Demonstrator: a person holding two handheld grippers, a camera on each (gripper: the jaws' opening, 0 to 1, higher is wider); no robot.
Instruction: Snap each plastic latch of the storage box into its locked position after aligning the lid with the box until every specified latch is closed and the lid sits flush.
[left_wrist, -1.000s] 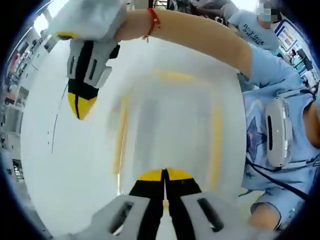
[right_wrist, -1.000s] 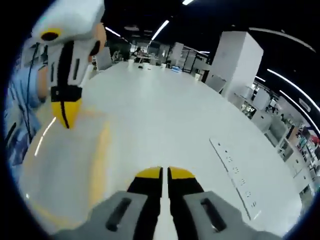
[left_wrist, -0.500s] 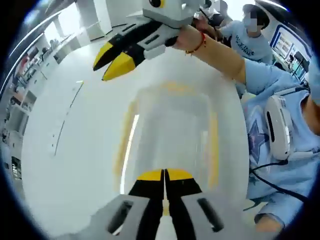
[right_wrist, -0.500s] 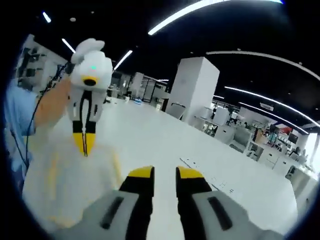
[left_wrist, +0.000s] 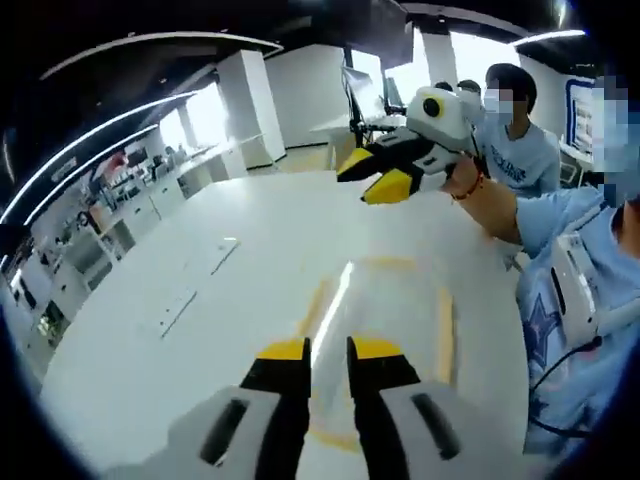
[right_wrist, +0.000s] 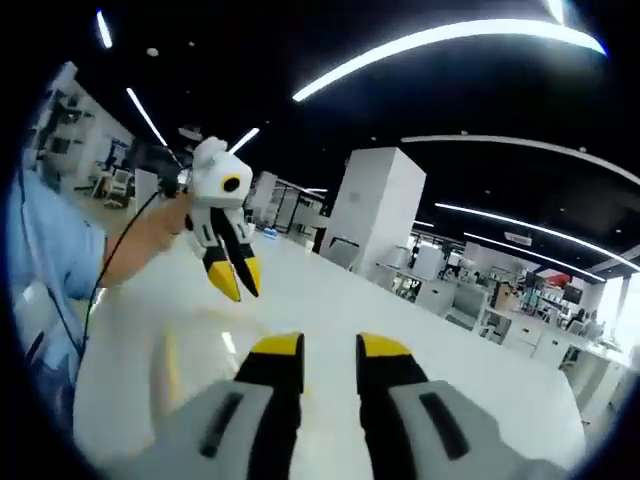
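A clear storage box (left_wrist: 385, 320) with yellow latches (left_wrist: 445, 322) lies on the white table, just beyond my left gripper (left_wrist: 329, 352). That gripper hovers above the box's near end, jaws a little apart and holding nothing. My right gripper (left_wrist: 378, 177) is raised over the box's far end in a hand with a red bracelet, its yellow tips parted. In the right gripper view, my right gripper (right_wrist: 331, 347) stands open and empty. The box (right_wrist: 195, 352) shows blurred at lower left there. The left gripper (right_wrist: 234, 277) hangs above it, tips apart.
The white table (left_wrist: 180, 350) stretches wide to the left, with a power strip (left_wrist: 192, 297) lying on it. The person's torso with a white strapped device (left_wrist: 568, 292) is close on the right. Other people (left_wrist: 508, 112) stand behind. A white pillar (right_wrist: 375, 215) and shelving lie beyond the table.
Both grippers have lifted and tilted up from the box, so the room now shows above the table. Both pairs of jaws, shut a second ago, have parted.
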